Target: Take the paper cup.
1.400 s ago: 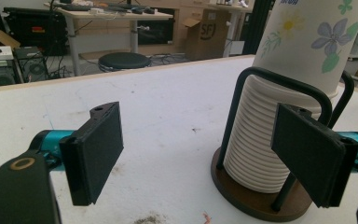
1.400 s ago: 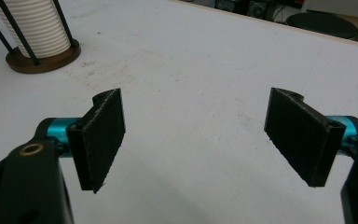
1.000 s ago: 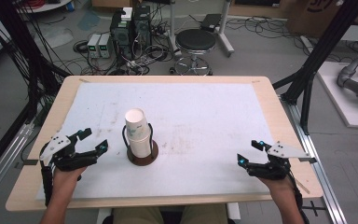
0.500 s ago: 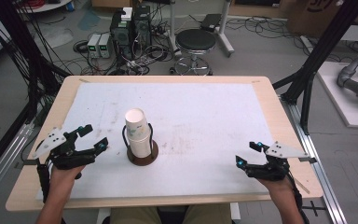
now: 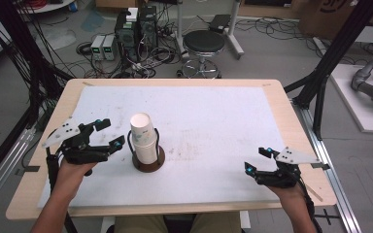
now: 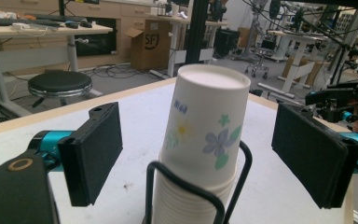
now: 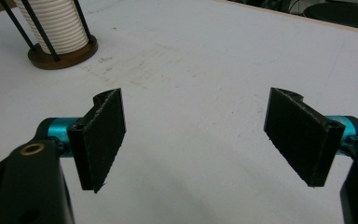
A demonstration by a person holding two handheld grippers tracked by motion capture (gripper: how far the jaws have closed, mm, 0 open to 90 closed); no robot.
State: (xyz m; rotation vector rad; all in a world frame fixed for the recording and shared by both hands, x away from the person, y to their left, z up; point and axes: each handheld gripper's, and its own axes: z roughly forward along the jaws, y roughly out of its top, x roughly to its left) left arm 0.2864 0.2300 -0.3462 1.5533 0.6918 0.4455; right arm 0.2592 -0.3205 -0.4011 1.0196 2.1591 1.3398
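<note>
Robotics lab — test table (image 5: 281,104), floor cables (image 5: 141,53), stool (image 5: 203,43), workbenches (image 6: 37,30)

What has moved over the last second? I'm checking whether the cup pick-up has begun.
The left gripper has lifted and moved in toward the stack of paper cups; its open jaws now flank the top cup without touching it. Nothing has been gripped. The right gripper, open, and the cup holder stayed put.

Cup stack (image 5: 143,136) stands in a holder (image 5: 148,162) on the table (image 5: 223,121), left of centre.
</note>
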